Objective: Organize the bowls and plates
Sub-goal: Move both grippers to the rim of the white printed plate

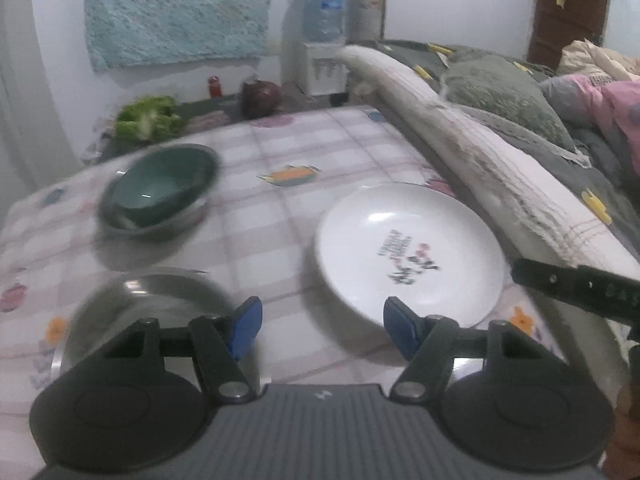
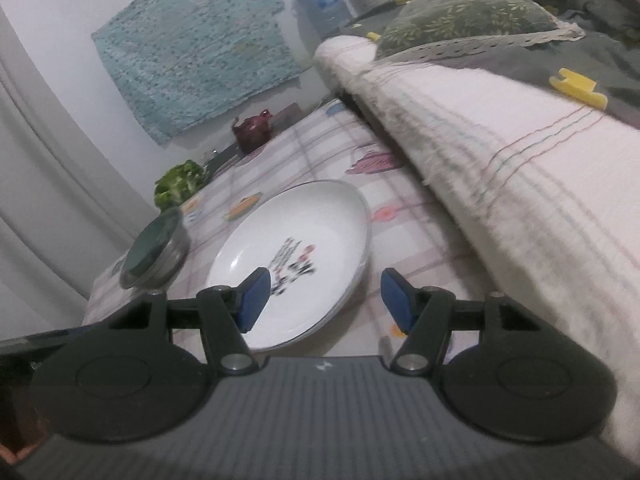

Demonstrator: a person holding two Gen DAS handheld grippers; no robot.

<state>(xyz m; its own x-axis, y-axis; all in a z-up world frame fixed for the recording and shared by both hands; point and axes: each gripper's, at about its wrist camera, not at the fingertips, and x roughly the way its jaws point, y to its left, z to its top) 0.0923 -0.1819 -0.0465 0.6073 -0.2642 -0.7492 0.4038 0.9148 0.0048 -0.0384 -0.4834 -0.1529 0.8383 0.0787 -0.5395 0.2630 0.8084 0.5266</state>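
A white plate (image 1: 408, 248) with a printed design lies on the checked tablecloth (image 1: 280, 208), right of centre; it also shows in the right wrist view (image 2: 296, 256). A green bowl nested in a steel bowl (image 1: 160, 192) sits at the far left, also in the right wrist view (image 2: 156, 248). Another steel bowl (image 1: 132, 312) lies just under my left gripper's left finger. My left gripper (image 1: 322, 326) is open and empty above the cloth between that bowl and the plate. My right gripper (image 2: 324, 300) is open and empty, straddling the plate's near rim; its black finger (image 1: 576, 284) shows in the left wrist view.
A bed edge with a white rolled cover (image 1: 480, 152) runs along the table's right side, also in the right wrist view (image 2: 500, 152). Green vegetables (image 1: 148, 118), a dark red pot (image 1: 260, 98) and a water dispenser (image 1: 324, 12) stand beyond the table.
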